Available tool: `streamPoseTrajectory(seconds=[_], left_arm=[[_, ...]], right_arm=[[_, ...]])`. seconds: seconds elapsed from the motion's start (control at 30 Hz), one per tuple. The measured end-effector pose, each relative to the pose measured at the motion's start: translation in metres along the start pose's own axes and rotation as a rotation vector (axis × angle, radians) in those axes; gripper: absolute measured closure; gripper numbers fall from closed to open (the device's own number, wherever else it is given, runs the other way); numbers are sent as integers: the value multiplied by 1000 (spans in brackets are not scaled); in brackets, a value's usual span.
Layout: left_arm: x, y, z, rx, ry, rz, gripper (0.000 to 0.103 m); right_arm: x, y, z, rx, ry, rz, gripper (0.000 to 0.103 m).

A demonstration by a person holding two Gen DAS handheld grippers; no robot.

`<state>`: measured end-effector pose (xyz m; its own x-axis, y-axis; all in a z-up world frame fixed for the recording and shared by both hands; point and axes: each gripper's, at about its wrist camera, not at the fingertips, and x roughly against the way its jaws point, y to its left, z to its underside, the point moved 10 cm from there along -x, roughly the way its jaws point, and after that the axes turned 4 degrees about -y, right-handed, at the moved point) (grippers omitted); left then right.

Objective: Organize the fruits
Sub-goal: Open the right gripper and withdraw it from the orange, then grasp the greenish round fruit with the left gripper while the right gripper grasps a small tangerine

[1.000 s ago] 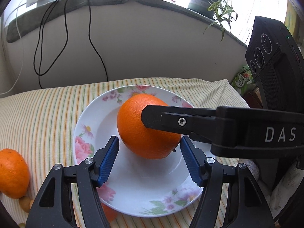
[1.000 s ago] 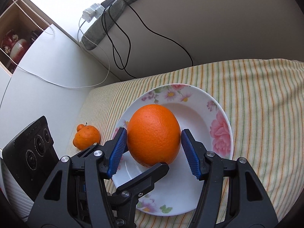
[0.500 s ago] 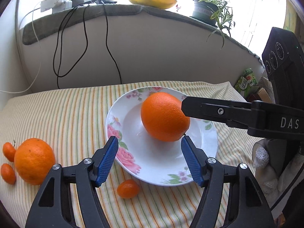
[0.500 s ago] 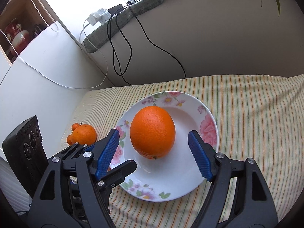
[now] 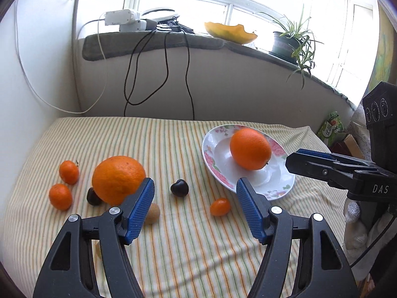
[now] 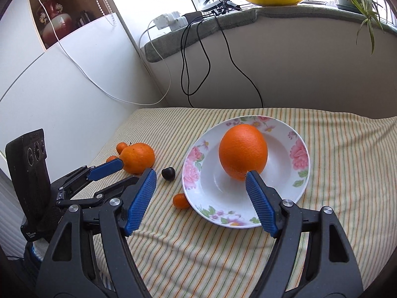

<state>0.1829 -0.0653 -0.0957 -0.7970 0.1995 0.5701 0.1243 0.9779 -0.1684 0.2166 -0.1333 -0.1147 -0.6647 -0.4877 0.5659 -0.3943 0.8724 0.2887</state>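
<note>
A large orange [image 5: 250,148] [image 6: 243,152] lies in a white floral plate [image 5: 278,186] [image 6: 301,164] on the striped cloth. A second large orange [image 5: 117,178] [image 6: 137,157] lies on the cloth to the left with two small mandarins [image 5: 69,172] [image 5: 60,196], two dark cherries [image 5: 179,187] [image 5: 93,197], a kumquat [image 5: 219,206] [image 6: 180,200] and a brown kiwi [image 5: 152,213]. My left gripper [image 5: 194,206] is open and empty, above the cloth near the cherry. My right gripper [image 6: 201,196] is open and empty, near the plate's front rim.
A white wall stands at the left and a low wall with hanging black cables [image 5: 163,74] at the back. The sill above holds a power strip [image 5: 124,19], a yellow bowl [image 5: 229,32] and a potted plant [image 5: 290,42]. A green packet [image 5: 331,126] lies beyond the cloth's right edge.
Both grippers have pulled back and up from the plate. The right gripper let go of the orange, which now rests in the plate. More loose fruit has come into view at the left.
</note>
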Motion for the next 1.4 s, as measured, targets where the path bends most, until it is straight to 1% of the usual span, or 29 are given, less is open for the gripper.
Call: streamPoseTrajectory(seconds=[0.1, 0.2, 0.37, 0.47, 0.6, 0.73, 1.07, 1.3, 1.4], left_arm=[[13, 13, 9, 7, -5, -21, 35], [23, 24, 22, 24, 5, -32, 35], [36, 38, 44, 51, 25, -47, 41], [42, 47, 55, 73, 30, -61, 43], [41, 61, 65, 109, 45, -74, 46], [35, 69, 69, 126, 62, -79, 48], [25, 86, 77, 160, 82, -80, 50], [21, 87, 77, 163, 88, -51, 50], [18, 88, 78, 165, 95, -40, 50]], right_arm=[[4, 15, 10, 40, -2, -2, 27], [5, 30, 24, 73, 10, -12, 33], [-3, 44, 50, 114, 55, -9, 46], [-13, 47, 62, 123, 91, -4, 53], [-24, 47, 72, 121, 119, 10, 55], [-35, 47, 77, 124, 141, 22, 60], [-60, 44, 78, 86, 174, 65, 66], [-75, 36, 75, 63, 175, 147, 66], [-80, 35, 74, 73, 175, 175, 66]])
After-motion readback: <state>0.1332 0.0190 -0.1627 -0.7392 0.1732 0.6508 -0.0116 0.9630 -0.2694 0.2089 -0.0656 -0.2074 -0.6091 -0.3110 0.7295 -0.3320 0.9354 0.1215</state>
